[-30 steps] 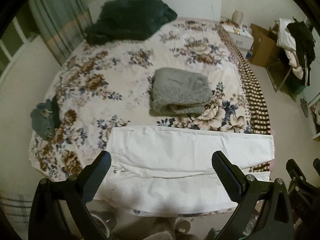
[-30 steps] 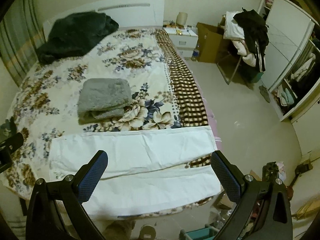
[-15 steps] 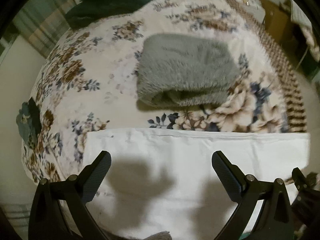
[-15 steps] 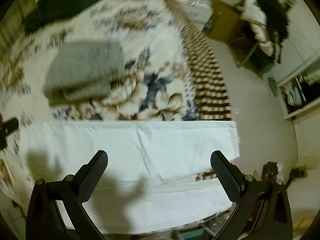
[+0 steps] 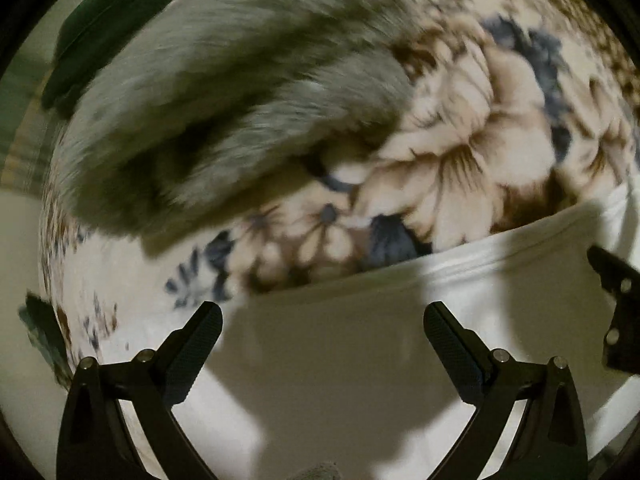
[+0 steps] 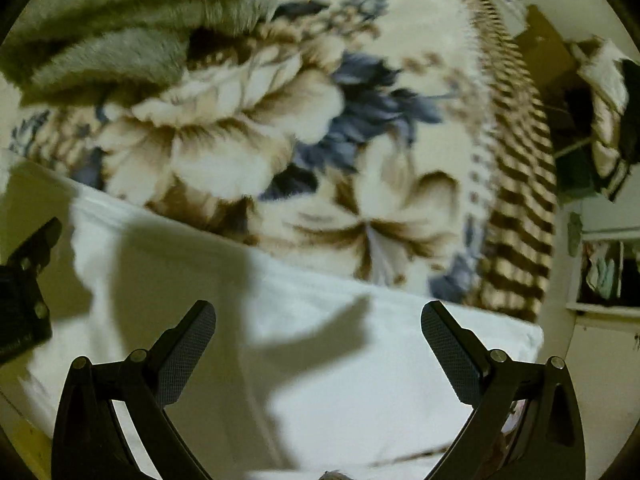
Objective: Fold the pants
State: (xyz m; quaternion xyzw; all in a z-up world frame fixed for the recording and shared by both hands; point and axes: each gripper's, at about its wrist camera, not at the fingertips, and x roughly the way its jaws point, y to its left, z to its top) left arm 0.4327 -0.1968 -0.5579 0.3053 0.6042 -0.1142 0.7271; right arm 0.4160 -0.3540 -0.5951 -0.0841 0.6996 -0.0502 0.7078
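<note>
One pair of white pants [image 5: 360, 360] lies flat across the flowered bedspread [image 5: 460, 152], filling the 6 o'clock half of both views. Two grippers hang low over it. The left gripper [image 5: 322, 344] has its two fingers spread wide, nothing between them; its shadow falls on the cloth. The right gripper [image 6: 318, 344] is likewise spread wide and holds nothing, the pants [image 6: 340, 360] under it ending at a hem toward 4 o'clock. One folded grey fleece blanket [image 5: 224, 92] sits on the bedspread at 11 o'clock, apart from the pants. One dark green heap [image 5: 104, 28] shows at 10 o'clock, blurred. No writing or label can be read.
</note>
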